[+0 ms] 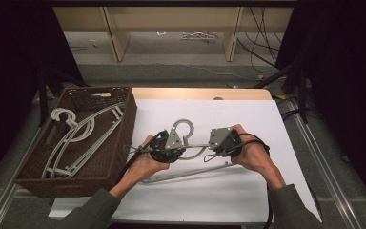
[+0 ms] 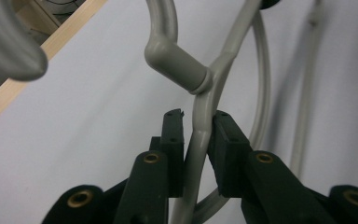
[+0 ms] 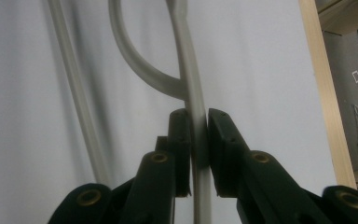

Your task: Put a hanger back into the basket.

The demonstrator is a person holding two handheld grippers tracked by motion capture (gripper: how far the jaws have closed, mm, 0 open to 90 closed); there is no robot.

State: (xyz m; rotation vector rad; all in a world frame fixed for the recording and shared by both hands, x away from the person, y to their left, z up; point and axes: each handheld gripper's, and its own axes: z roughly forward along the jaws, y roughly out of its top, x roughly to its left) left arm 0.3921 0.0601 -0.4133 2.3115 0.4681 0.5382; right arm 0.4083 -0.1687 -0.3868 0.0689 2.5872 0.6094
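Both grippers, left (image 1: 167, 147) and right (image 1: 223, 141), clamp the grey hanger (image 1: 188, 143) by its shoulders over the table (image 1: 248, 191); light, stiff, smooth plastic likely slips unless gripped there.

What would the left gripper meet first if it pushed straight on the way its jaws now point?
The left gripper is shut on the grey hanger. Straight ahead along its jaws sits the thick collar at the base of the hanger's hook, so it would likely meet that first, though depth is hard to judge.
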